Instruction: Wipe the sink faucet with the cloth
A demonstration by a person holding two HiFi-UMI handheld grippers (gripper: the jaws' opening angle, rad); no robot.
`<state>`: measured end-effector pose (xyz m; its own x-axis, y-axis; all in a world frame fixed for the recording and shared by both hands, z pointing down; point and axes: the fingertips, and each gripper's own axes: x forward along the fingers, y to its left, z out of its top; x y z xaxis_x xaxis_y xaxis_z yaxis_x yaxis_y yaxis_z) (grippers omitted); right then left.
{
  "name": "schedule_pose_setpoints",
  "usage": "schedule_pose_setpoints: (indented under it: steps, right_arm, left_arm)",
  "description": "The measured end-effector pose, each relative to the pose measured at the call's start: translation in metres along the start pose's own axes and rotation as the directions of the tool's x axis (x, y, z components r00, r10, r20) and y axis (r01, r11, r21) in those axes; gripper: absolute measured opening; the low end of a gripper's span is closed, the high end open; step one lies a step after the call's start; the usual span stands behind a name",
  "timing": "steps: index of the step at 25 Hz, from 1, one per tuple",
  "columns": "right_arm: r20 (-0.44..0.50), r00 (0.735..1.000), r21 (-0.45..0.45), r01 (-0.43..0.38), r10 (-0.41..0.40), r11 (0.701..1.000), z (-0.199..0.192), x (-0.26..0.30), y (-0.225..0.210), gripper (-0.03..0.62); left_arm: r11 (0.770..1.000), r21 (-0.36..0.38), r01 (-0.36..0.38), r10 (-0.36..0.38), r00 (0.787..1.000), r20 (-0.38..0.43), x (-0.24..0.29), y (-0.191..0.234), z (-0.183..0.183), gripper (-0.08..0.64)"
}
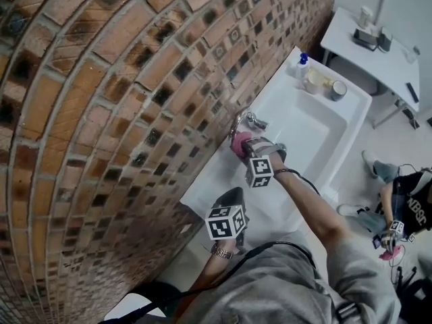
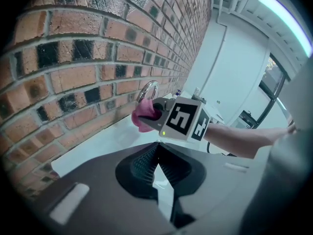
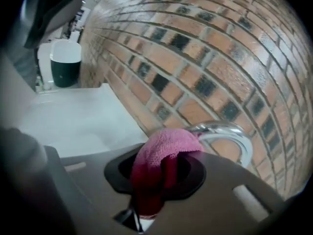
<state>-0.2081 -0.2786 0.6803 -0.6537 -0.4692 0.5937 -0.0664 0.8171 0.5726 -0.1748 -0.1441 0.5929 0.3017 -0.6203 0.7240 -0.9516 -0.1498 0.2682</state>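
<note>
A white sink (image 1: 351,113) is seen from above, set against a brick wall (image 1: 101,79) that fills the head view from 7 to 12 o'clock. A chrome faucet (image 1: 248,120) is mounted at the sink's wall-side edge, just right of the picture's centre.

The right gripper (image 1: 247,148) is held at the faucet's 6 o'clock side. Its jaws are clamped on a bunched pink cloth (image 1: 239,142). In the right gripper view the cloth (image 3: 166,146) is shown pinched between the jaws and domed over their tips, with the curved faucet spout (image 3: 234,133) close against it at 3 o'clock.

The left gripper (image 1: 231,198) is held near the sink's front rim, at 6 o'clock from the right gripper. In the left gripper view its jaws are brought together at the tips, and nothing is held between them.

A bottle with a blue cap (image 1: 302,65) is stood on the sink's far corner, at 1 o'clock.
</note>
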Motion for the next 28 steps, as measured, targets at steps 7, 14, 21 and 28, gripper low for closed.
schedule_pose_setpoints:
  steps: [7,14,21,28]
  right_arm:
    - [0.144,0.969,0.125,0.181,-0.198,0.976,0.047,-0.022,-0.055,0.075]
    - [0.178,0.923,0.224,0.300,-0.342,0.927,0.048,-0.053,-0.121,0.077]
    - [0.094,0.888,0.538,0.335,-0.450,0.774,-0.011,-0.057,-0.187,0.074]
    - [-0.117,0.983,0.599,0.185,-0.144,0.779,-0.115,0.014,-0.170,0.069]
  left_arm:
    - [1.000,0.006,-0.009,0.009,1.000,0.007,-0.005,0.002,0.005,0.014]
    - [0.999,-0.024,-0.028,0.028,0.999,0.016,-0.012,0.013,0.004,0.014]
    - [0.998,-0.049,-0.044,0.044,0.999,0.012,-0.010,0.023,0.001,0.014]
    - [0.998,-0.053,-0.044,0.044,0.999,-0.009,0.000,0.025,-0.001,0.014]
